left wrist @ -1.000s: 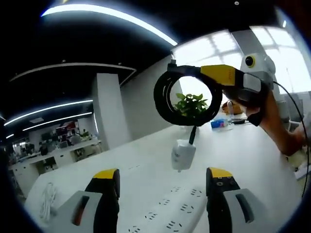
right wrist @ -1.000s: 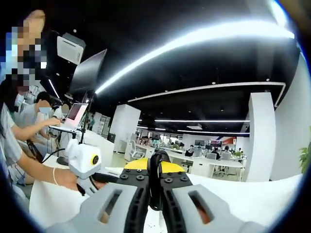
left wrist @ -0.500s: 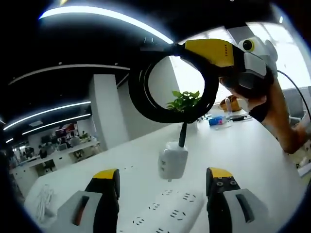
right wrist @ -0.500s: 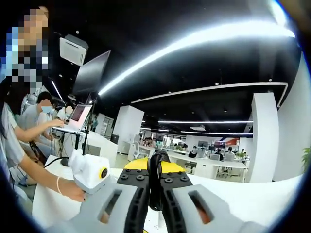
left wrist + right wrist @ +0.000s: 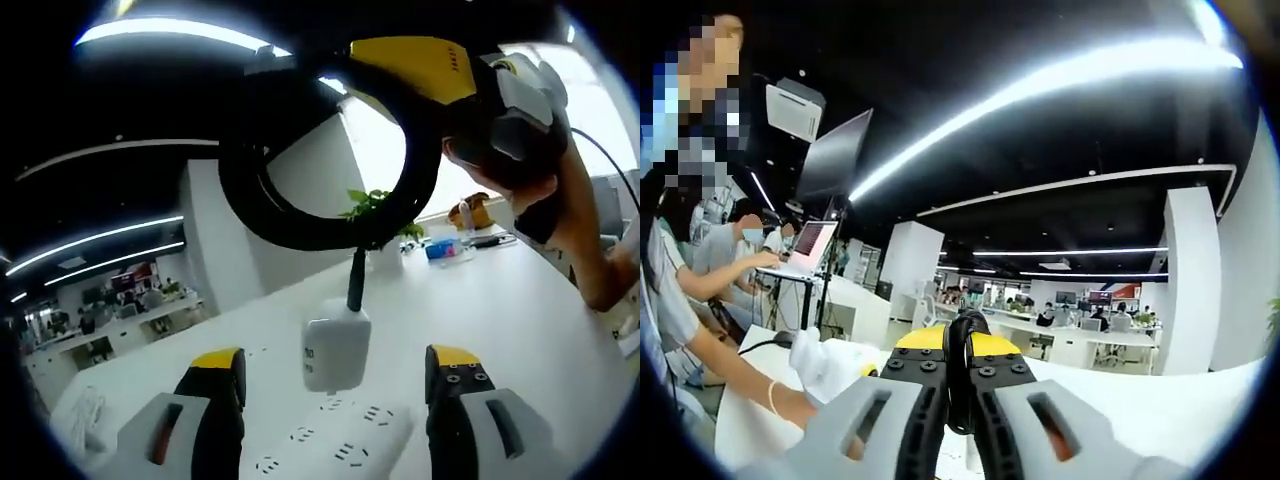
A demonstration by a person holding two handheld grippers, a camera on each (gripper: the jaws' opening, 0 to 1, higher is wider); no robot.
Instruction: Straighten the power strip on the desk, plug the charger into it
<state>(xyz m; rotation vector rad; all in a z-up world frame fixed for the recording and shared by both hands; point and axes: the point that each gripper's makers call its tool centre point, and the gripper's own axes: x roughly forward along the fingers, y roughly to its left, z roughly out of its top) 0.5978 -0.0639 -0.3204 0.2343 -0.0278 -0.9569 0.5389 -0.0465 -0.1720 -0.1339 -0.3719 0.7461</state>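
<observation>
Plug-in step: right hand-held gripper was clamped on the coiled black cable, white block charger dangling just above the white plastic power strip on the white surface. Left hand-held gripper jaws stood apart, empty. Next: lower and align the prongs

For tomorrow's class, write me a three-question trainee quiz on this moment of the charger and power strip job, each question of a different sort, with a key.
1. True or false: the white charger already sits in a socket of the power strip.
2. What does the right gripper clamp? A) the charger's body B) the coiled black cable C) the power strip
3. In a few words, say where the left gripper stands relative to the power strip.

Key
1. False: it hangs from its cable above the strip.
2. B; the right gripper view also shows the black cable between the closed jaws.
3. Open, one jaw on either side of the strip, gripping nothing.
</observation>
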